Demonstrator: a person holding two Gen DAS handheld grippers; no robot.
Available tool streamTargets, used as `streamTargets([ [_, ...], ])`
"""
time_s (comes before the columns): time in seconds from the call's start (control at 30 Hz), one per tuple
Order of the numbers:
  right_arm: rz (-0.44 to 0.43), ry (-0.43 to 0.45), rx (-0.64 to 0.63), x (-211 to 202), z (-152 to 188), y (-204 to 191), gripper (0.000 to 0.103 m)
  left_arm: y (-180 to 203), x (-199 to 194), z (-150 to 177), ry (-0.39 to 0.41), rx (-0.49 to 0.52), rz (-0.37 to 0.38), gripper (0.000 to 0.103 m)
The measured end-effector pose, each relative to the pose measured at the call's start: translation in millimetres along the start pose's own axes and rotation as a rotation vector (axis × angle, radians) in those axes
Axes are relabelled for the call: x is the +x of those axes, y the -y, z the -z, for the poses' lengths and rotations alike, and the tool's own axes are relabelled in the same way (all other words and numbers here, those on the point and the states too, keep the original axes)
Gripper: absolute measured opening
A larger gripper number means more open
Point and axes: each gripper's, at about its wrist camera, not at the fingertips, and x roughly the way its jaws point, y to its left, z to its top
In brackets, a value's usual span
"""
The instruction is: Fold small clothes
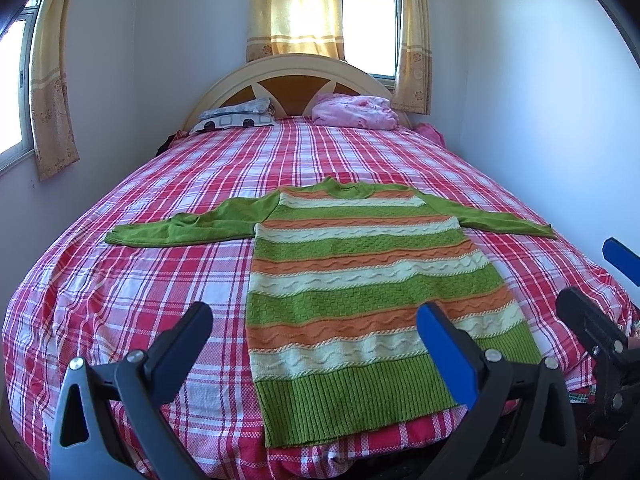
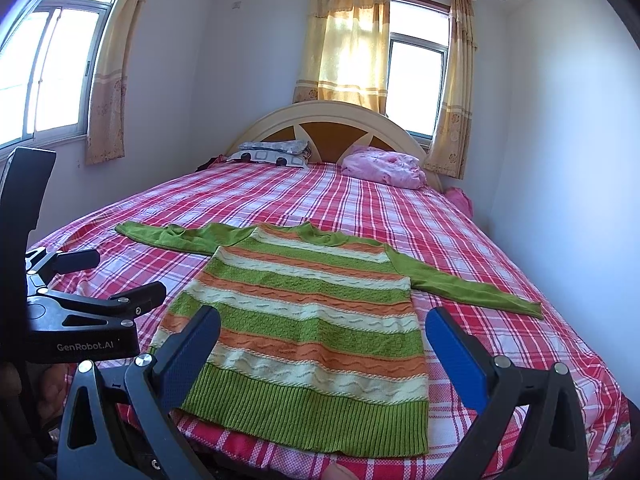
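Note:
A knitted sweater (image 1: 352,280) with green, orange and cream stripes lies flat on the bed, hem toward me and both green sleeves spread sideways. My left gripper (image 1: 314,320) hovers open over the hem's left part, holding nothing. At the right edge of the left wrist view the right gripper (image 1: 596,280) also stands open. In the right wrist view the sweater (image 2: 304,280) stretches ahead, and my right gripper (image 2: 323,320) is open above its lower half, empty. The left gripper (image 2: 120,276) shows at the left, open, beside the sweater's left side.
The bed has a red, pink and white plaid sheet (image 1: 140,280), with bare sheet around the sweater. By the arched headboard (image 1: 296,68) lie a patterned pillow (image 1: 236,114) and a pink bundle (image 1: 356,112). Walls stand close on both sides. Curtained windows are behind and at left.

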Motion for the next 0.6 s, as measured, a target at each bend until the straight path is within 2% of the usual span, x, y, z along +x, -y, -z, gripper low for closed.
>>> streamTargets([
  [0.6,-0.014,-0.012,-0.004,2.4,2.5,-1.4,0.102,0.3,0.4,1.2,0.000,-0.004,-0.001,0.103],
])
